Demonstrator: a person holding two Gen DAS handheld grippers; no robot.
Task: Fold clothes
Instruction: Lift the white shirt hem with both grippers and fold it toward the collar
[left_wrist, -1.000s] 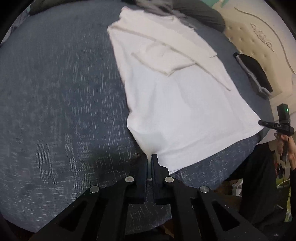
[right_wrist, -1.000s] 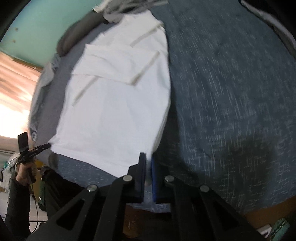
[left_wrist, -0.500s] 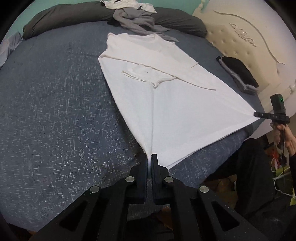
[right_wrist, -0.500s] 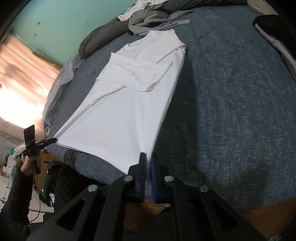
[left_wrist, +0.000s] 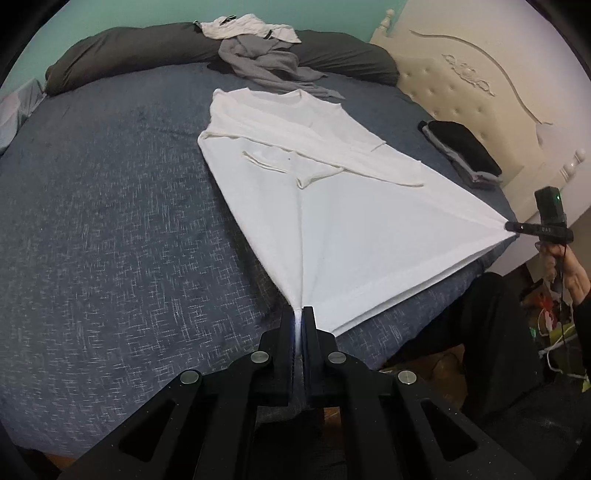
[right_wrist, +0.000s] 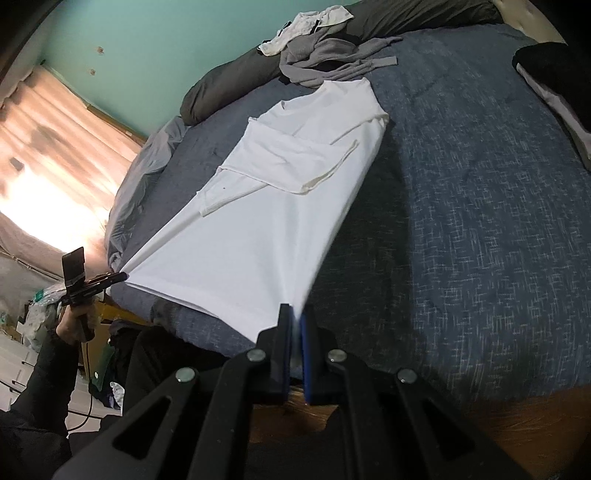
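Observation:
A white T-shirt (left_wrist: 332, 206) lies on the blue bed (left_wrist: 110, 221) with both sleeves folded in over its chest. My left gripper (left_wrist: 298, 314) is shut on one bottom hem corner, lifted and pulled taut. My right gripper (right_wrist: 295, 314) is shut on the other hem corner of the T-shirt (right_wrist: 258, 229). Each gripper shows in the other's view: the right gripper (left_wrist: 517, 226) at the far right, the left gripper (right_wrist: 120, 276) at the far left. The hem stretches tight between them above the bed's near edge.
A grey garment (left_wrist: 269, 62) and a light one (left_wrist: 247, 29) are heaped by dark pillows (left_wrist: 129, 55) at the far side. Folded black clothes (left_wrist: 461, 151) lie near the cream headboard (left_wrist: 472, 92). A hand (right_wrist: 77, 321), dark legs (left_wrist: 491, 325) and floor clutter are beyond the bed's edge.
Both grippers have risen and drawn back toward the bed's near edge with the hem corners, so the shirt's lower half went from lying flat to stretched taut.

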